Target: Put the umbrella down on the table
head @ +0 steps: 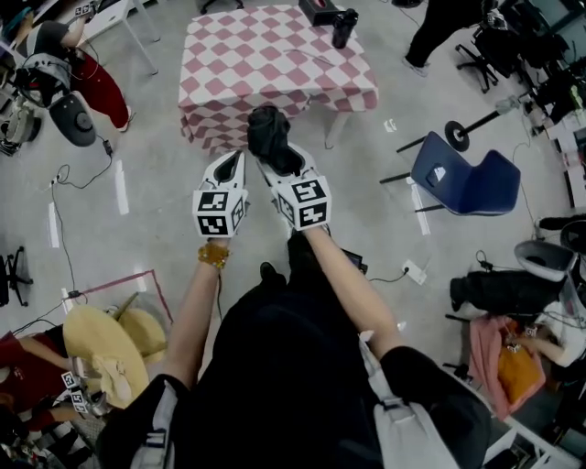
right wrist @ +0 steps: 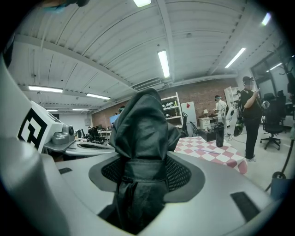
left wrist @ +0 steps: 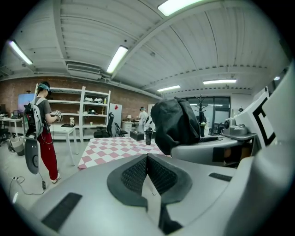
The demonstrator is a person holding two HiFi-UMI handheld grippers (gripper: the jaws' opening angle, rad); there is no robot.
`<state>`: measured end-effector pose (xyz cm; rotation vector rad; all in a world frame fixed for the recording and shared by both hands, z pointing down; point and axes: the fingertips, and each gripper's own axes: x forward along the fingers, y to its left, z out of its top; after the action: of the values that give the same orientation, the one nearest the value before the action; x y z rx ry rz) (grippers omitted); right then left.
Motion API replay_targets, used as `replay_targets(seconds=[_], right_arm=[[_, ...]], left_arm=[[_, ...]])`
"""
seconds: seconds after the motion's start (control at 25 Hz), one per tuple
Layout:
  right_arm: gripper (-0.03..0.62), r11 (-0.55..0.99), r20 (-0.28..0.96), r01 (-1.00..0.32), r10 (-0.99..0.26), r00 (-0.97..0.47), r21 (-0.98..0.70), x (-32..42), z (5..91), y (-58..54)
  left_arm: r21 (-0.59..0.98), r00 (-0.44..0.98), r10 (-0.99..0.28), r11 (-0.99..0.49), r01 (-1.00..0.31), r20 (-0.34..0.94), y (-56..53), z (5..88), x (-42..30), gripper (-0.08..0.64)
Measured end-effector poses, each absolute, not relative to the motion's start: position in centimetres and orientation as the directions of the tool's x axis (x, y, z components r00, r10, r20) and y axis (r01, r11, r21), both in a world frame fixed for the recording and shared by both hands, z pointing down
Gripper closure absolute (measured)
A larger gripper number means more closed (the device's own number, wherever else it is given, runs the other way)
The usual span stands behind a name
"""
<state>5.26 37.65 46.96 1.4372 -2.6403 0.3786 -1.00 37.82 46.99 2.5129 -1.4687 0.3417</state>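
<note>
Looking down from the head view, the right gripper (head: 277, 163) carries the folded black umbrella (head: 267, 130) in front of the person. Its bundle sticks out past the jaws in the air over the floor, just short of the near edge of the table (head: 275, 64) with its pink-and-white checked cloth. The left gripper (head: 229, 167) rides just beside it, touching nothing. A bottle (head: 343, 27) and a dark box (head: 320, 11) stand at the table's far edge. The left gripper view shows its two jaws pressed together with nothing between them; the umbrella bulges at the right in the neighbouring gripper, and the table lies ahead. The right gripper view shows the jaws clamped on the umbrella around its strapped waist, with fabric bunched above and below the grip. By my reading this is the carry step: the umbrella is in hand but not yet over the table. The next move calls for reaching forward over the cloth, lowering until the bundle rests on it, clear of the bottle and box, then parting the jaws.
</note>
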Motion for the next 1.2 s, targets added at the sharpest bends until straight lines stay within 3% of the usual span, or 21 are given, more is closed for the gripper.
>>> replay_targets(seconds=[0.72, 1.2], right_arm=[[0.35, 0.578, 0.229, -0.787, -0.754, -0.616, -0.215, 10.6, 46.3, 21.0], [0.35, 0.539, 0.255, -0.809, -0.769, -0.586, -0.234, 6.3, 46.2, 13.3]], left_arm=[[0.049, 0.421, -0.842, -0.431, -0.901, 0.336, 22.4, 46.1, 3.9, 0.546], [0.079, 0.488, -0.809, -0.491, -0.867, 0.329, 14.2, 46.5, -0.3, 0.546]])
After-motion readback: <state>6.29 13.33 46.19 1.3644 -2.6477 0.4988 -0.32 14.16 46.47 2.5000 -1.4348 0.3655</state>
